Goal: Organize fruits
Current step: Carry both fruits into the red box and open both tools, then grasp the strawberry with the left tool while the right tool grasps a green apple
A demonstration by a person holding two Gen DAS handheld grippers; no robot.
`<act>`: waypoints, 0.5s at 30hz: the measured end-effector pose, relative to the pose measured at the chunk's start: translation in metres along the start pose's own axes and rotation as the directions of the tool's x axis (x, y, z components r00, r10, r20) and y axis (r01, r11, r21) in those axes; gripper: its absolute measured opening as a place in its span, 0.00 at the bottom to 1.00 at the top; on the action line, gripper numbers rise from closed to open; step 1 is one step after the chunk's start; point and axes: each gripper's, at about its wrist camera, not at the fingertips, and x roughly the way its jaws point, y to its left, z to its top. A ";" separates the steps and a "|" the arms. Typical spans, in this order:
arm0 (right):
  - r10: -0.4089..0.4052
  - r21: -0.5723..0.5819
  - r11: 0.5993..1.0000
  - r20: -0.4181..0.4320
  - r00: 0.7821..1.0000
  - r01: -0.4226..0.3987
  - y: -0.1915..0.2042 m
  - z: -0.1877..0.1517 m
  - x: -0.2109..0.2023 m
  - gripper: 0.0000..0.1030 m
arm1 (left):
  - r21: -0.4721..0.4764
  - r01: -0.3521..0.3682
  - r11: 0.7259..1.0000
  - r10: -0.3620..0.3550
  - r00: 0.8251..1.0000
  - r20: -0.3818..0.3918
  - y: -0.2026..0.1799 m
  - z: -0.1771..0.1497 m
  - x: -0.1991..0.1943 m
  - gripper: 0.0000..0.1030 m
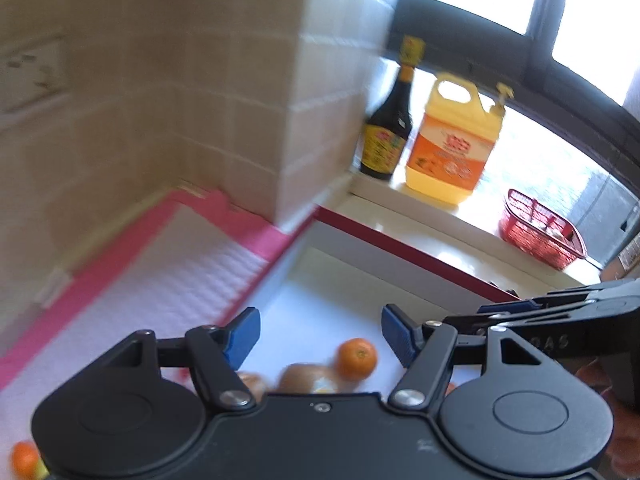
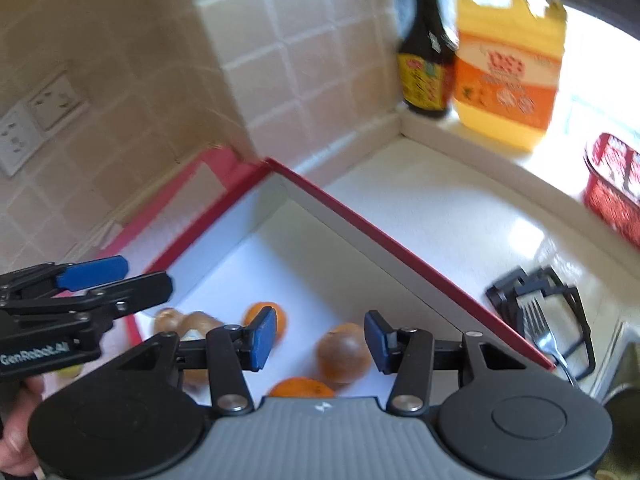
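A shallow white box with a red rim [image 2: 400,250] holds several fruits. In the right wrist view a brown round fruit [image 2: 343,353] lies just below my open right gripper [image 2: 320,338], with an orange [image 2: 280,318] behind its left finger and another orange [image 2: 301,388] near the camera. Brown fruits [image 2: 188,322] lie to the left. My left gripper [image 1: 320,330] is open and empty above an orange [image 1: 357,359] and a brown fruit [image 1: 306,378]. The box rim also shows in the left wrist view [image 1: 400,242]. Another orange [image 1: 24,458] is at the lower left.
A pink-edged white mat [image 1: 160,280] lies left of the box against the tiled wall. A dark sauce bottle [image 1: 387,128], a yellow detergent jug [image 1: 454,140] and a red basket [image 1: 540,232] stand on the window ledge. A black rack with a fork [image 2: 540,312] sits right of the box.
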 end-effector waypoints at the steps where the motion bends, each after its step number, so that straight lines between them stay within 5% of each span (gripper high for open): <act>1: 0.020 -0.022 1.000 0.006 1.000 -0.020 0.009 -0.001 -0.004 0.49 | -0.010 -0.020 1.000 0.020 1.000 0.013 0.006 -0.002 -0.013 0.78; 9: 0.148 -0.242 0.959 -0.011 0.989 -0.146 0.094 -0.010 -0.022 0.49 | -0.117 -0.189 0.975 0.200 0.976 0.089 0.050 -0.036 -0.109 0.78; 15: 0.216 -0.370 0.899 -0.086 0.972 -0.233 0.157 -0.032 -0.018 0.49 | -0.207 -0.265 0.942 0.284 0.956 0.068 0.075 -0.081 -0.156 0.77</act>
